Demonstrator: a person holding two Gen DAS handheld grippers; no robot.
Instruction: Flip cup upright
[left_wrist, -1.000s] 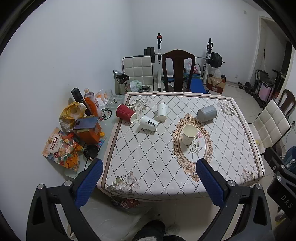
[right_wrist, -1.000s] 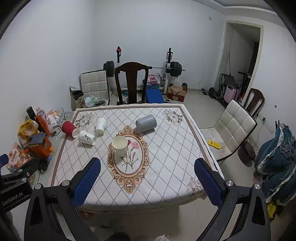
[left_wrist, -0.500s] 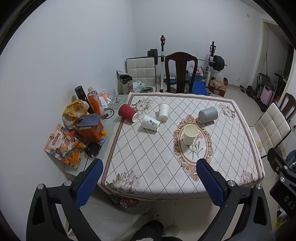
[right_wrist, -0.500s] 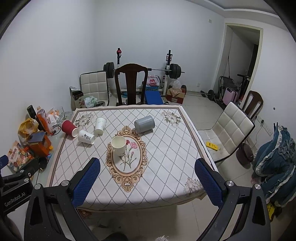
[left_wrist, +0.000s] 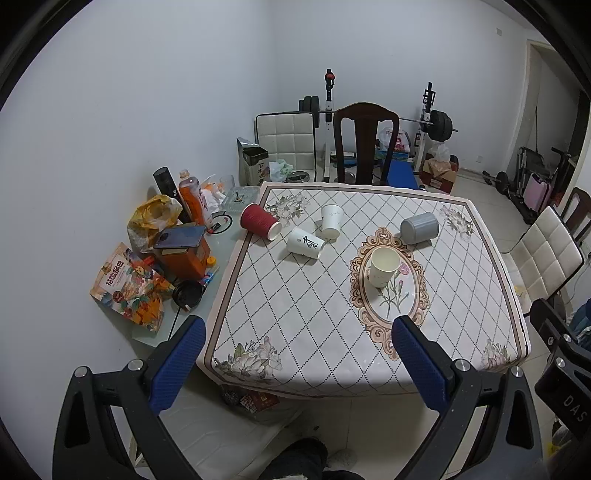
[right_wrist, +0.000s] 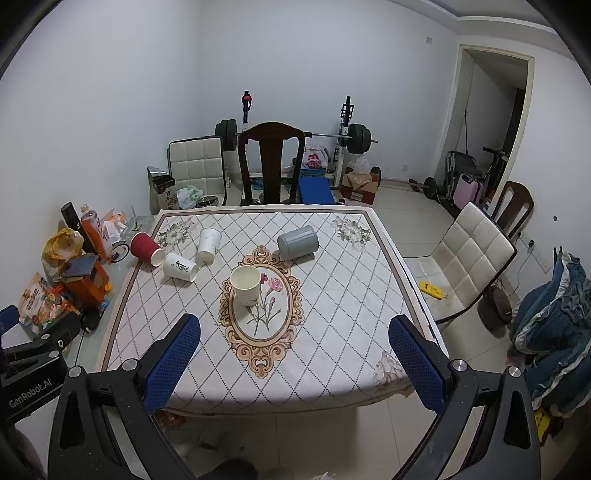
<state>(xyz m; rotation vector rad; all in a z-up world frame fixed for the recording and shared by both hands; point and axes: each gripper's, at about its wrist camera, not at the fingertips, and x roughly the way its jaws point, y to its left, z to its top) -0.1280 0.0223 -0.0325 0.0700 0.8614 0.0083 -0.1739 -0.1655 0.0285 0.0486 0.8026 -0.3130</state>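
Both grippers hang high above the near edge of the bench (right_wrist: 332, 354), angled down toward it, side by side and well clear of every cup. The left gripper (left_wrist: 295, 354) has its jaws spread wide with nothing between them, and the right gripper (right_wrist: 293, 350) is likewise wide open and empty. Five cups sit on the patterned cloth. The cream cup (right_wrist: 245, 285) stands upright, mouth up, on the oval medallion at the centre. The grey cup (right_wrist: 297, 242) lies on its side behind it, long axis running roughly left to right. The printed white cup (right_wrist: 180, 266) and the red cup (right_wrist: 146, 248) lie on their sides near the left edge, mouths facing right and forward. The plain white cup (right_wrist: 207, 245) stands between them, wider end down.
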